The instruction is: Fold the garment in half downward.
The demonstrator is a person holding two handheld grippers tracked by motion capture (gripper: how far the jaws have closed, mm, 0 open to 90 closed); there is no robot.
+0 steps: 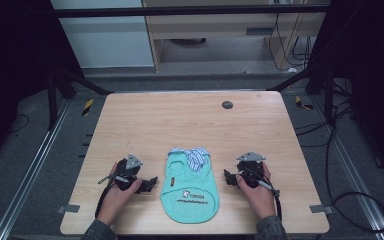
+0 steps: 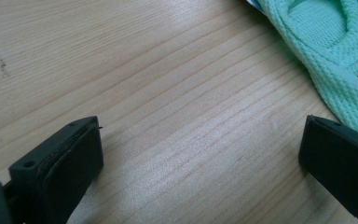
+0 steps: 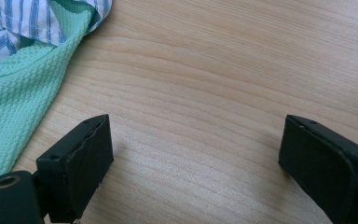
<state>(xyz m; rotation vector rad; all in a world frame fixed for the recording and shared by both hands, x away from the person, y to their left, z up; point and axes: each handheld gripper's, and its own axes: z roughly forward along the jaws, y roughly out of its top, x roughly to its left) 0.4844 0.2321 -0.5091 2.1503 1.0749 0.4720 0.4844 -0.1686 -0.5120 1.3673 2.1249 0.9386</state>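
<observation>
The high camera is looking forward and down over my table (image 1: pixel 190 115). My two gripper cameras are riding low, close to the wood, looking along their jaws. All three are sharing the mint garment (image 1: pixel 189 192) (image 2: pixel 335 51) (image 3: pixel 18 107), seen from opposite sides.

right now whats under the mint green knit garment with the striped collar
The mint green knit garment lies flat on the light wooden table. Bare wood shows around it; whatever the cloth covers cannot be seen.

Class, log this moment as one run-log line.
left gripper: open, beside green shirt | right gripper: open, beside shirt | shirt: flat on table, untouched
</observation>
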